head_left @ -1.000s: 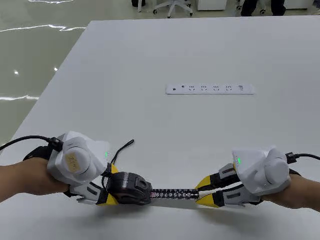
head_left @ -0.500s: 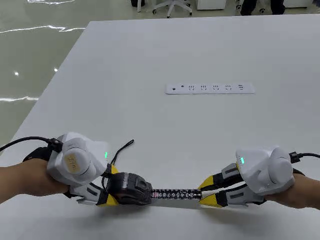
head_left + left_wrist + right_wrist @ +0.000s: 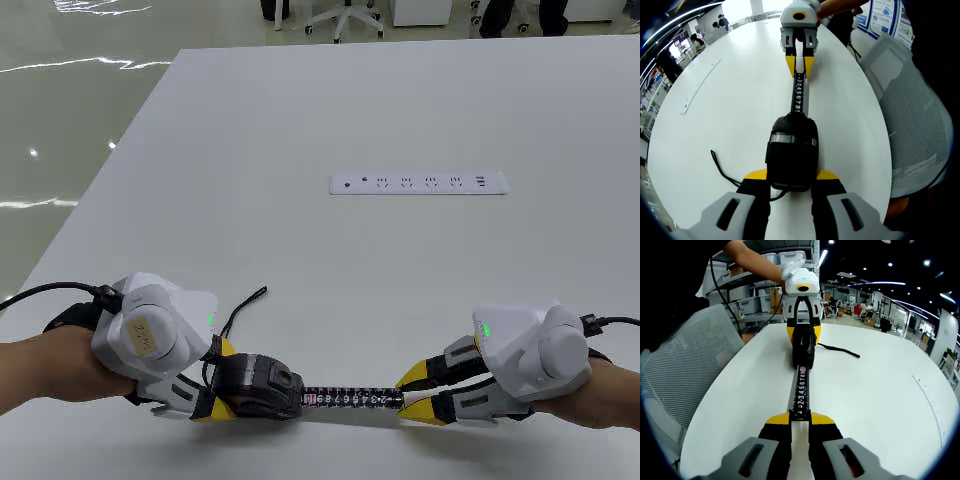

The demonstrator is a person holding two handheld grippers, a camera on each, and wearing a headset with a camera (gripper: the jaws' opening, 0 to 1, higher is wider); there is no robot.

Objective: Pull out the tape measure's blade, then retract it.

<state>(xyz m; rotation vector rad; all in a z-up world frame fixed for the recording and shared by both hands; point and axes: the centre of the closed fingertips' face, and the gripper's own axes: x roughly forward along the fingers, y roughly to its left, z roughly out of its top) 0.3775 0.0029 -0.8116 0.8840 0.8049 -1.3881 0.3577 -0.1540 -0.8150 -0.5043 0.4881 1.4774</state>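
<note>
At the near edge of the white worktop (image 3: 350,250), our left gripper (image 3: 222,378) clamps the rigid black tape measure case (image 3: 258,382) while the right gripper (image 3: 407,394) pinches the tip of its thin black blade (image 3: 350,398), which we judge springy and slippery.

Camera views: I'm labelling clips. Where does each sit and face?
Head view: head-mounted, looking down at the table; left hand and right hand show.
Left gripper view: on the left gripper, looking along the blade to the right gripper; its jaws show.
Right gripper view: the reverse, facing the tape measure.
Shared: the blade.
</note>
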